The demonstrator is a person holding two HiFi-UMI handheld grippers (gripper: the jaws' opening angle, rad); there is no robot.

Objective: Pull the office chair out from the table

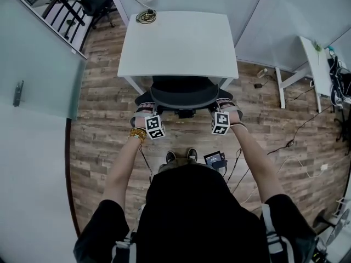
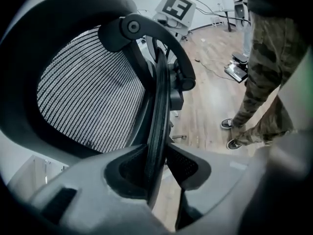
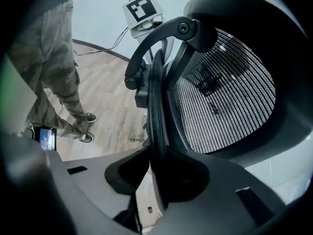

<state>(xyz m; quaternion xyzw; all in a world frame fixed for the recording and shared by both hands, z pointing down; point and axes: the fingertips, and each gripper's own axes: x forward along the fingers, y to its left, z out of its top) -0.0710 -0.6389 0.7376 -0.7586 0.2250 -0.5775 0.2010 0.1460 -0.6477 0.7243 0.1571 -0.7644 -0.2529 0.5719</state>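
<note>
At 6 o'clock edge of table (image 1: 178, 43), seat partly beneath top: office chair (image 1: 184, 95). Clamped narrow on backrest rim (image 2: 157, 106): left gripper (image 2: 155, 165) at 9 o'clock, right gripper (image 3: 159, 168) at 3 o'clock.

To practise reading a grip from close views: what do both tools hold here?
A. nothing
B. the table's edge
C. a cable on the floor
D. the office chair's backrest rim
D: in each gripper view the backrest rim runs between the jaws of the left tool and the right tool, pads pressed on it.
</note>
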